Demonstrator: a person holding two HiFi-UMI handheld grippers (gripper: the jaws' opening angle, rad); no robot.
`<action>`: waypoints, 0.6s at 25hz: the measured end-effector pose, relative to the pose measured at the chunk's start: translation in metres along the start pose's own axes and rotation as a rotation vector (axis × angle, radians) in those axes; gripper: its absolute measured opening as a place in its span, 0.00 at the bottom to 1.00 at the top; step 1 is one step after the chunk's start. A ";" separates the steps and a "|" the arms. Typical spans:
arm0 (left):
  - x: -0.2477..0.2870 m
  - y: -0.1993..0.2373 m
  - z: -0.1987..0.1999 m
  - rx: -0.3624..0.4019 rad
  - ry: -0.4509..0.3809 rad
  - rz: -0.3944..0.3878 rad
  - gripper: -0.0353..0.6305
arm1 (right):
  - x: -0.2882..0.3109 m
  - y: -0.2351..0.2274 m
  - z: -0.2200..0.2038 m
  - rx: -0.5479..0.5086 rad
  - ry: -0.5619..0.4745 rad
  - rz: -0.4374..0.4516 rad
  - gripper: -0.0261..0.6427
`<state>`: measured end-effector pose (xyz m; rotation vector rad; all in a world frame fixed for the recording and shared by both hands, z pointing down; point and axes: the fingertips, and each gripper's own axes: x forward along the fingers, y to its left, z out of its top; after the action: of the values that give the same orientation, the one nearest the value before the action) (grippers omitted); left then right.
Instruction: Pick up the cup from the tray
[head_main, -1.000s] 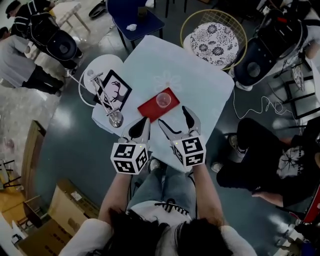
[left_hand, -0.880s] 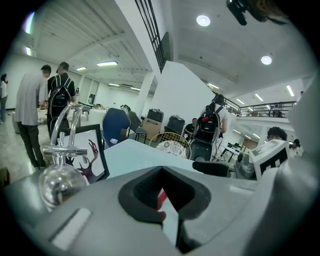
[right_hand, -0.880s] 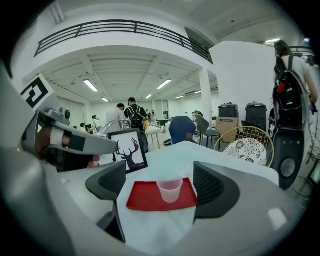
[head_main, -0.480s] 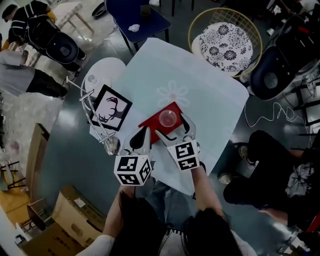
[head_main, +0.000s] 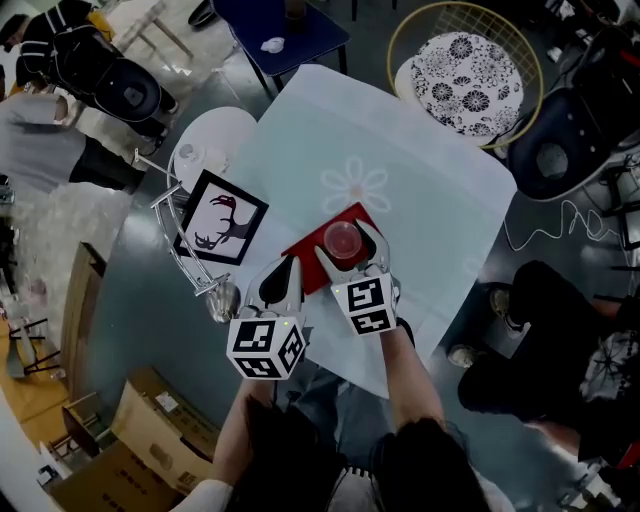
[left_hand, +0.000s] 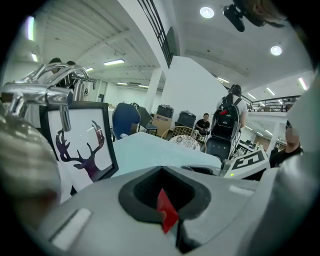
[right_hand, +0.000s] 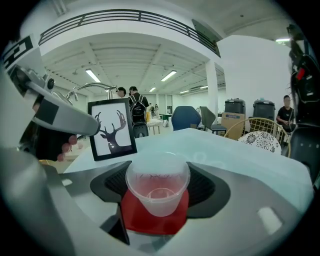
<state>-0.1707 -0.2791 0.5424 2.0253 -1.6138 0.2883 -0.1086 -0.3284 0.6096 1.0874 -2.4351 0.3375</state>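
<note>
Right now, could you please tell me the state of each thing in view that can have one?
cup, upright on the tray, looks empty
tray, flat on the table
right gripper, jaws apart around the cup, have just been closing, no firm grip visible
left gripper, jaws together, holding nothing
picture frame, standing upright

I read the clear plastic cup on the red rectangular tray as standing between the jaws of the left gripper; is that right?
Not quite: it is the right gripper, not the left. The right gripper view shows the clear plastic cup on the red rectangular tray standing between its jaws, which have just been closing around it but do not visibly press it yet.
</note>
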 end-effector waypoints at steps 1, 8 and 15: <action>0.000 0.000 -0.001 -0.002 0.001 0.001 0.05 | -0.002 0.002 0.001 -0.003 -0.004 0.001 0.56; -0.002 -0.013 0.005 -0.012 -0.014 -0.017 0.05 | -0.040 -0.007 0.015 -0.020 -0.026 -0.027 0.56; 0.001 -0.051 0.004 0.005 -0.010 -0.072 0.05 | -0.093 -0.053 -0.001 0.048 -0.020 -0.131 0.56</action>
<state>-0.1225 -0.2742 0.5254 2.0858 -1.5437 0.2567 -0.0136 -0.3035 0.5663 1.2686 -2.3694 0.3456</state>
